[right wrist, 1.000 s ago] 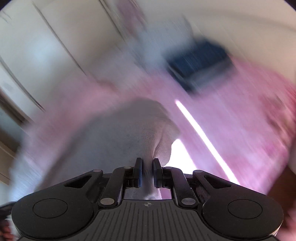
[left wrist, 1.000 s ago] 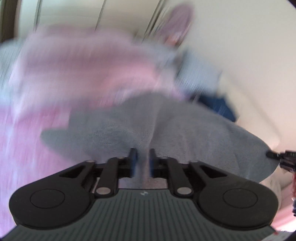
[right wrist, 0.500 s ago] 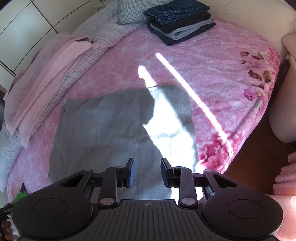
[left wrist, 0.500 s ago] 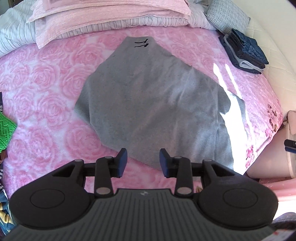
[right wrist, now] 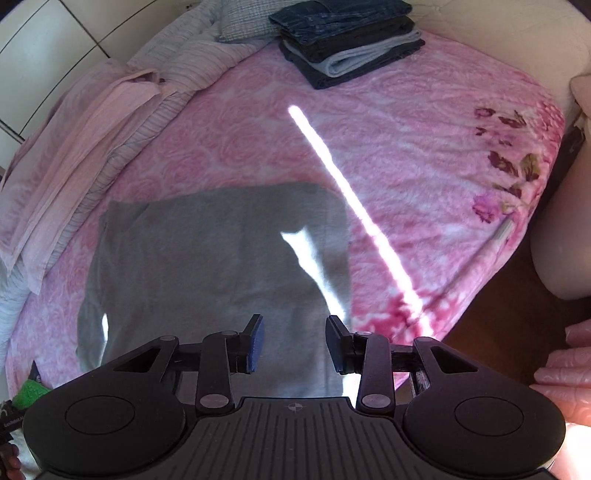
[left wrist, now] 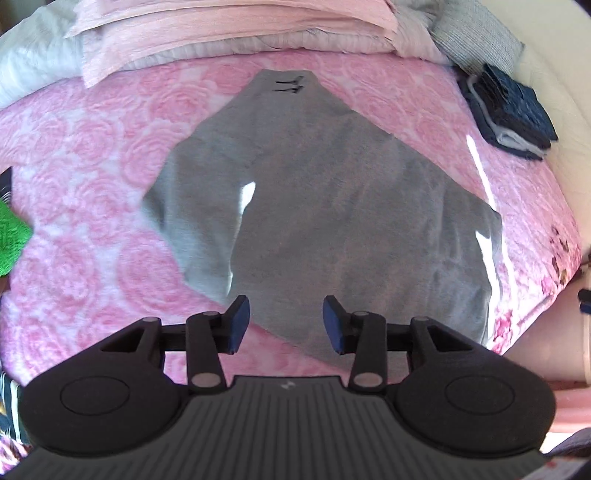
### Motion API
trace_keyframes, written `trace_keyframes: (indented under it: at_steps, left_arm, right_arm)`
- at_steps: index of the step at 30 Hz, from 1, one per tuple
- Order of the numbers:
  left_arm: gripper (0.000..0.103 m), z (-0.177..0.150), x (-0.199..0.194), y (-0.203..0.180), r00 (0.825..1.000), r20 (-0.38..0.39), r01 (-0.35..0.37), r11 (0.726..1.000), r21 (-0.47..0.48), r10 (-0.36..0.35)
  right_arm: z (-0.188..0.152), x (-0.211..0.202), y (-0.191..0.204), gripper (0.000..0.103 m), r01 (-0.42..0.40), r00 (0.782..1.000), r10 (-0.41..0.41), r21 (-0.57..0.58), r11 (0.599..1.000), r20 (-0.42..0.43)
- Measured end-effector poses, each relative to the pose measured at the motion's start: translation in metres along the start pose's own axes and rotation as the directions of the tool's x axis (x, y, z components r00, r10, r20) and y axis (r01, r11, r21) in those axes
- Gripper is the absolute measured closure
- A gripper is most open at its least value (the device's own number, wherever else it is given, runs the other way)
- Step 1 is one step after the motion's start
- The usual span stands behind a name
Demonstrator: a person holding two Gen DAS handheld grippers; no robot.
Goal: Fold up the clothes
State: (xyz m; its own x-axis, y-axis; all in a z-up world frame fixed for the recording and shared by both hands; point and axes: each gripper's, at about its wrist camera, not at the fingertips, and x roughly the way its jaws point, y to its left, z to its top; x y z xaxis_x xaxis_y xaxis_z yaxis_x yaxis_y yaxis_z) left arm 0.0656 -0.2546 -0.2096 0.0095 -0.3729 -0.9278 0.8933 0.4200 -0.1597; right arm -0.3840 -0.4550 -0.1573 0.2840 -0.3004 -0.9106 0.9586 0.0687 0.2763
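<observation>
Spread wider than half a second before, both pairs of fingers, with the grey fabric already let go and lying flat.

Left wrist view: left gripper (left wrist: pixel 286 325) gaped wide, holding nothing, hanging above the near corner of the grey garment (left wrist: pixel 332 206) without visibly touching it. Beneath, a pink rose-patterned blanket (left wrist: pixel 92 192) over the bed; pink and striped bedding (left wrist: pixel 221 33) heaped at 12 o'clock; a folded stack of dark clothes (left wrist: pixel 513 118) at 2 o'clock; a scrap of green cloth (left wrist: pixel 9 243) at 9 o'clock. Garment spread flat, long axis running from the gripper toward 12 o'clock, narrow end with a small black mark (left wrist: pixel 290 85) pointing at 12.

Right wrist view: right gripper (right wrist: pixel 294 343) likewise wide apart and empty, poised over the garment's (right wrist: pixel 207 258) near edge. Garment at 9 to 12 o'clock of the fingers, lying flat on the blanket (right wrist: pixel 406 155), crossed by a bright strip of sunlight (right wrist: pixel 351 206). Folded stack (right wrist: pixel 347 40) at 12 o'clock, bedding (right wrist: pixel 92 129) at 10, white panelled wall (right wrist: pixel 48 40) at 11, dark floor (right wrist: pixel 509 325) at 3.
</observation>
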Motion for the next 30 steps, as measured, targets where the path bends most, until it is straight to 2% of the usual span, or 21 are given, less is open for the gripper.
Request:
trace_keyframes:
  at_steps: [3, 6, 8, 10, 12, 13, 15, 16, 19, 20, 22, 25, 27, 28, 29, 30]
  left_arm:
    - [0.064, -0.001, 0.020, -0.030, 1.000, -0.012, 0.001, 0.996, 0.087, 0.000]
    - [0.064, -0.009, 0.048, -0.065, 0.999, -0.046, 0.031, 0.977, 0.211, -0.022]
    - [0.064, -0.018, 0.068, -0.092, 0.997, -0.074, 0.056, 0.945, 0.323, -0.034]
    - [0.064, -0.032, 0.089, -0.120, 0.995, -0.094, 0.083, 0.884, 0.461, -0.045]
    - [0.063, -0.052, 0.106, -0.147, 0.992, -0.112, 0.109, 0.793, 0.599, -0.052]
    - [0.063, -0.063, 0.114, -0.161, 0.991, -0.120, 0.123, 0.734, 0.668, -0.057]
    - [0.061, -0.088, 0.126, -0.187, 0.988, -0.136, 0.154, 0.588, 0.794, -0.076]
    - [0.059, -0.102, 0.130, -0.199, 0.986, -0.143, 0.169, 0.505, 0.847, -0.090]
    - [0.054, -0.142, 0.138, -0.220, 0.980, -0.152, 0.182, 0.265, 0.947, -0.132]
    - [0.051, -0.156, 0.140, -0.225, 0.978, -0.152, 0.178, 0.196, 0.964, -0.139]
    - [0.049, -0.178, 0.144, -0.231, 0.979, -0.145, 0.157, 0.078, 0.984, -0.144]
    - [0.047, -0.203, 0.160, -0.233, 0.989, -0.082, 0.076, -0.058, 0.995, -0.121]
    - [0.047, -0.214, 0.175, -0.234, 0.993, -0.011, -0.003, -0.127, 0.992, -0.115]
    - [0.047, -0.217, 0.178, -0.233, 0.992, -0.005, -0.014, -0.148, 0.989, -0.125]
    - [0.055, -0.216, 0.179, -0.234, 0.990, -0.010, -0.012, -0.154, 0.988, -0.140]
    - [0.071, -0.214, 0.179, -0.234, 0.989, -0.021, -0.003, -0.157, 0.988, -0.148]
  right_arm:
    - [0.001, -0.005, -0.027, 0.069, 0.026, 1.000, -0.026, 0.037, 0.999, -0.007]
    - [-0.004, -0.015, -0.059, 0.068, 0.078, 0.997, -0.077, 0.084, 0.993, -0.008]
    - [-0.011, -0.024, -0.082, 0.068, 0.116, 0.993, -0.116, 0.131, 0.985, -0.007]
    - [-0.021, -0.034, -0.105, 0.068, 0.155, 0.988, -0.156, 0.186, 0.970, -0.007]
    - [-0.035, -0.045, -0.126, 0.068, 0.191, 0.981, -0.194, 0.242, 0.951, -0.013]
    - [-0.042, -0.050, -0.134, 0.068, 0.207, 0.978, -0.210, 0.269, 0.940, -0.019]
    - [-0.058, -0.058, -0.147, 0.068, 0.233, 0.972, -0.234, 0.323, 0.917, -0.036]
    - [-0.066, -0.061, -0.152, 0.068, 0.241, 0.970, -0.241, 0.347, 0.906, -0.045]
    - [-0.089, -0.070, -0.163, 0.068, 0.258, 0.965, -0.253, 0.400, 0.879, -0.066]
    - [-0.095, -0.072, -0.165, 0.068, 0.264, 0.964, -0.257, 0.412, 0.872, -0.073]
    - [-0.107, -0.075, -0.169, 0.067, 0.274, 0.961, -0.264, 0.433, 0.859, -0.085]
    - [-0.117, -0.077, -0.174, 0.067, 0.288, 0.957, -0.274, 0.462, 0.839, -0.098]
    - [-0.119, -0.077, -0.174, 0.067, 0.290, 0.956, -0.273, 0.472, 0.833, -0.105]
    - [-0.119, -0.075, -0.174, 0.067, 0.286, 0.957, -0.269, 0.471, 0.834, -0.105]
    - [-0.117, -0.072, -0.173, 0.067, 0.283, 0.958, -0.266, 0.468, 0.837, -0.105]
    - [-0.115, -0.069, -0.171, 0.067, 0.281, 0.959, -0.263, 0.461, 0.842, -0.105]
